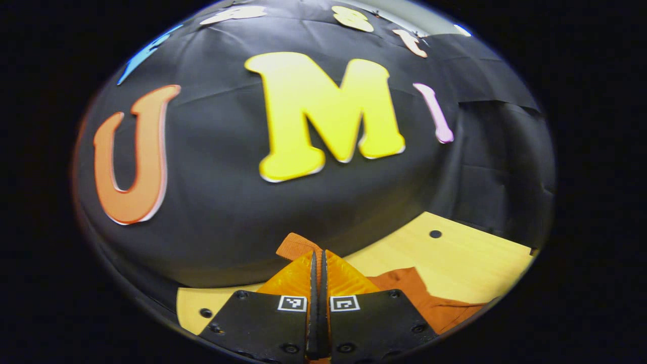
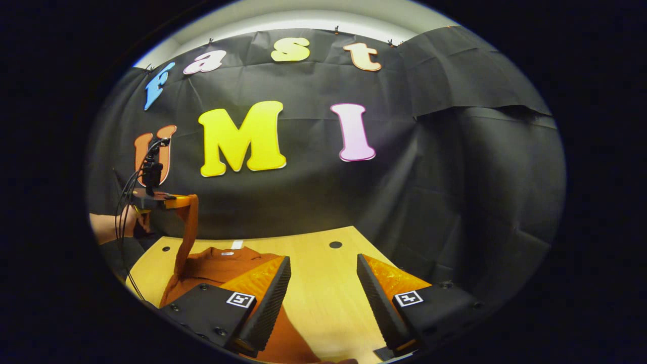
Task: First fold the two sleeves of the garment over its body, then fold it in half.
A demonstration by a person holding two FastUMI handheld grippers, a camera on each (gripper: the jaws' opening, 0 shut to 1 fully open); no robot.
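While the left gripper, clenched on one sleeve of the rust-orange cloth garment, lifts it at middle left, the right gripper waits released, both folds undone.

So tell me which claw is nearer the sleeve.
Left. The left claw is shut on the sleeve, lifting it. The right claw hangs open over the table, apart from it.
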